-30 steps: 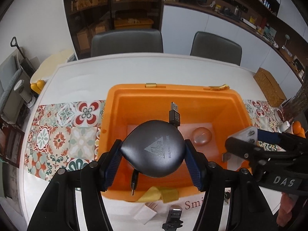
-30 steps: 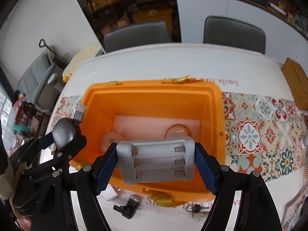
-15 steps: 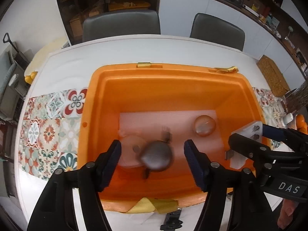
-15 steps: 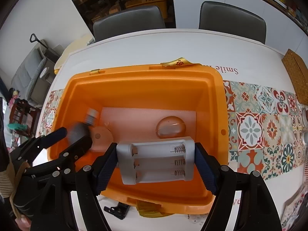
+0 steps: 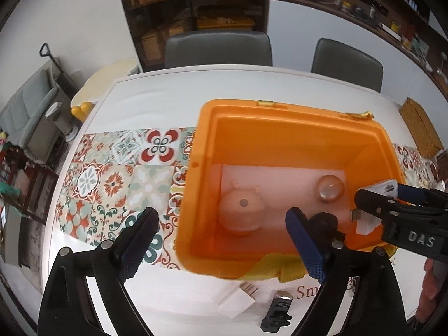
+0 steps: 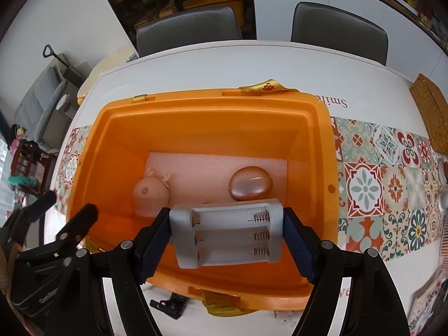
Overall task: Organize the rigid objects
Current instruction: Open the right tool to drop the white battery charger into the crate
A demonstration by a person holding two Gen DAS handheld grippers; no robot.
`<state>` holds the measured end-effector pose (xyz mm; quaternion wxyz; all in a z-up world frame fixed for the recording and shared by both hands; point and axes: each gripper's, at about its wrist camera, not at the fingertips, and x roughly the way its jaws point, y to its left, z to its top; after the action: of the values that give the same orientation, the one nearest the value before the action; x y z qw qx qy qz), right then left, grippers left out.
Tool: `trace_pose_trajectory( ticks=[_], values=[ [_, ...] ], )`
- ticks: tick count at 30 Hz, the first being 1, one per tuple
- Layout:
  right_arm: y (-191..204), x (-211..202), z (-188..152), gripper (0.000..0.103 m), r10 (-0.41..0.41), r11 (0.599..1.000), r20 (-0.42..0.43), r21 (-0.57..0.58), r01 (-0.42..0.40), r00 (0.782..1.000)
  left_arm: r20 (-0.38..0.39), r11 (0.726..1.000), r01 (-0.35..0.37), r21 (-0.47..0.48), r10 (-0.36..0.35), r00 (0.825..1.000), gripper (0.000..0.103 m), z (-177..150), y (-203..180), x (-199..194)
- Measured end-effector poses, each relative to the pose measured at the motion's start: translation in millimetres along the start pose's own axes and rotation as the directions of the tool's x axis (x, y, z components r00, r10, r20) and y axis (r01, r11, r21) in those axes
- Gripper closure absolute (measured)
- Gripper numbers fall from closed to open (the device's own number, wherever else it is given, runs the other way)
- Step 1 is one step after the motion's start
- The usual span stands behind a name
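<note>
A white tabletop (image 5: 156,103) with a patterned tile runner (image 5: 112,179) carries an open orange plastic bin (image 6: 207,128) lined with pink foam, two grey chairs standing behind it. The left tool (image 5: 221,240) hangs over the bin's near left corner, its jaws having just been opening and now spread wide with nothing between the pads. A dark rounded gadget (image 5: 324,224) lies low in the bin, partly hidden behind the left tool's right finger. A pink round toy (image 6: 149,193) and a copper-coloured egg-shaped case (image 6: 250,183) rest on the foam, well apart. The right tool (image 6: 226,240) grips a grey three-cell battery holder (image 6: 226,236) by its ends above the bin's near side. A white plug adapter (image 5: 238,298) and a small black clip (image 5: 277,313) lie on the tabletop in front of the bin.
</note>
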<state>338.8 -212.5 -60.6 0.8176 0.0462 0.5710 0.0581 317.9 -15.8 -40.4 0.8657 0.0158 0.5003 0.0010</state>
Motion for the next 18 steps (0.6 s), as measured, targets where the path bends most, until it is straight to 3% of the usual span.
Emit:
trace_pose_trajectory(
  ticks=[10,13,18],
  values=[
    [26,14,8,0.026,-0.004,0.998,-0.009,-0.061,0.003,1.000,0.007,0.998,-0.028,-0.063,0.028,1.000,0.009,-4,23,-4],
    [35,16,9,0.017,-0.002,0.997,-0.006,-0.080,0.002,1.000,0.010,0.996,-0.028,-0.082,0.029,1.000,0.009,-5,30,-5],
    [35,10,3,0.017,-0.011,0.998,0.004,-0.064,0.012,1.000,0.021,0.995,-0.021,-0.097,0.023,1.000,0.009,-11,36,-10]
  ],
)
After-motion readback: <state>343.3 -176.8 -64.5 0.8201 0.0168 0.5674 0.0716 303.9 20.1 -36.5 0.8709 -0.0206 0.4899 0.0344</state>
